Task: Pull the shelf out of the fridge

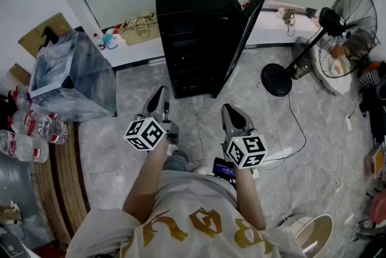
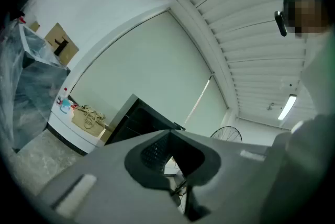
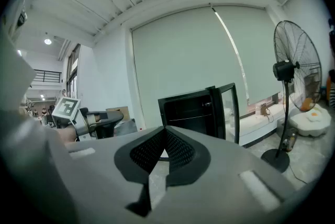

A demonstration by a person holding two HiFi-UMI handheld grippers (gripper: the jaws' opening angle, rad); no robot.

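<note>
A small black fridge [image 1: 193, 34] stands on the stone floor against the far wall, its glass door [image 1: 241, 40] swung open to the right. Dark shelves [image 1: 190, 55] show faintly inside it, and one shelf edge [image 3: 188, 119] shows in the right gripper view. My left gripper [image 1: 161, 93] and right gripper [image 1: 228, 107] are held side by side near the person's body, well short of the fridge and pointing toward it. Both are shut with nothing between their jaws. In the left gripper view the fridge [image 2: 131, 118] lies ahead beyond the closed jaws.
A plastic-wrapped box [image 1: 72, 76] and water bottles [image 1: 36, 127] sit at the left. A pedestal fan [image 1: 341, 28] with a round base [image 1: 276, 79] stands right of the fridge, with a cable across the floor. A low white ledge [image 1: 139, 52] runs along the wall. A white bucket [image 1: 313, 235] is near right.
</note>
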